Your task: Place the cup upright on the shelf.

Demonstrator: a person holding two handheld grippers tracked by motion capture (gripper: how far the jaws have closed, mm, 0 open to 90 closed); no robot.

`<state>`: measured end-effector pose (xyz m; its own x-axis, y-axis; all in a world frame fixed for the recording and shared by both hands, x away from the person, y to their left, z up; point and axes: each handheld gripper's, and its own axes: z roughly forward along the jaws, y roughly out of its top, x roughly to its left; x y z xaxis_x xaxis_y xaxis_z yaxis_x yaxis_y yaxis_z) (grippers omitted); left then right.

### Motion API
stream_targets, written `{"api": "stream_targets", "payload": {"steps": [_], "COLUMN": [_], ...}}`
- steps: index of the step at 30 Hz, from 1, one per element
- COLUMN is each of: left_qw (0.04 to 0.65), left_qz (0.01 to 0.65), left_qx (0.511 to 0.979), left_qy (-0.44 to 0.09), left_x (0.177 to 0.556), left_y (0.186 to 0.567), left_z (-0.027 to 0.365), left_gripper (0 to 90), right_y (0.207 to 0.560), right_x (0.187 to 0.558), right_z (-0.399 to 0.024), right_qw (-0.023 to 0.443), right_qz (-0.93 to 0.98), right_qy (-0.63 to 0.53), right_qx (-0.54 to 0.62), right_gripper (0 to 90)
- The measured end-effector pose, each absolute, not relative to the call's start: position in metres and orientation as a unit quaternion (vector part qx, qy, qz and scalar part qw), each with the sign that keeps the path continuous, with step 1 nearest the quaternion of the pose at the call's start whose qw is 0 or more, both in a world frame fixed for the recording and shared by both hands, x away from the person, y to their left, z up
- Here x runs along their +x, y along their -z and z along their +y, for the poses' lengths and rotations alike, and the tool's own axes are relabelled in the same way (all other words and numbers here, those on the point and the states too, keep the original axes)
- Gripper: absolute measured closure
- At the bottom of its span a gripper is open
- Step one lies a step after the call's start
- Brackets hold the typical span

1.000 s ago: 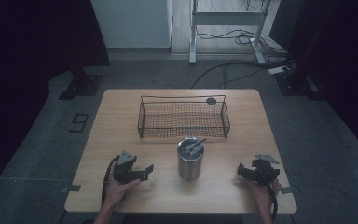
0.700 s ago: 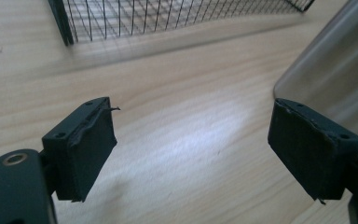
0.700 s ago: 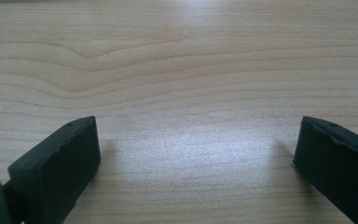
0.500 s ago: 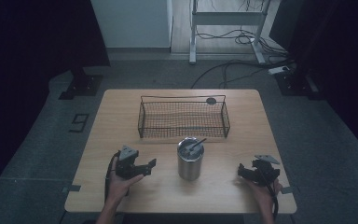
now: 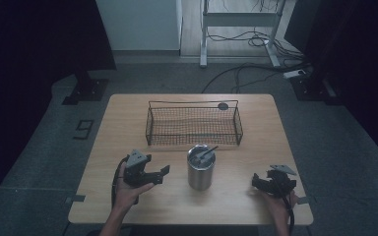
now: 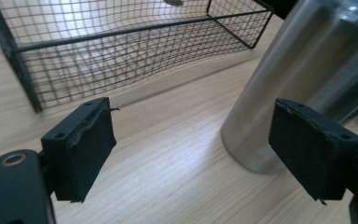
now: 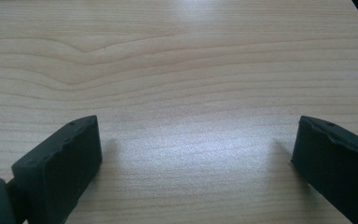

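Standing near the middle of the wooden surface [image 5: 128,123], a steel tumbler [image 5: 201,167] with a utensil inside is flanked by two hand-held grippers. The left hand-held gripper [image 5: 153,174] is held just beside the tumbler, jaws spread wide with nothing between them. The right hand-held gripper [image 5: 258,182], likewise gaping and empty, is kept low over bare wood. A wire basket [image 5: 194,124] is seen just behind the tumbler.

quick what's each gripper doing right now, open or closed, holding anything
Left gripper: open, jaws wide apart, holding nothing; the steel tumbler stands just ahead, untouched.
Right gripper: open, holding nothing, bare wooden table between its jaws.
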<state>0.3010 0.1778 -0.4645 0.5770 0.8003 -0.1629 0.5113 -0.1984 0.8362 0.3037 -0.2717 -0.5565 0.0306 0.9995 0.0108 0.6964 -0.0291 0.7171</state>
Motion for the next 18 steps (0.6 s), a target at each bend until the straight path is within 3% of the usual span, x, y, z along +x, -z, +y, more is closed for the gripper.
{"api": "stream_targets", "payload": {"steps": [18], "left_qw": [0.484], "left_qz": [0.392], "left_qx": [0.772], "left_qy": [-0.128], "left_x": [0.298], "left_y": [0.456], "left_z": [0.143], "left_gripper": [5.5], "right_y": [0.557], "right_x": [0.303], "right_z": [-0.272], "right_qw": [0.277], "right_qz": [0.638], "right_qy": [-0.275], "right_qx": [0.664], "right_gripper": [1.1]}}
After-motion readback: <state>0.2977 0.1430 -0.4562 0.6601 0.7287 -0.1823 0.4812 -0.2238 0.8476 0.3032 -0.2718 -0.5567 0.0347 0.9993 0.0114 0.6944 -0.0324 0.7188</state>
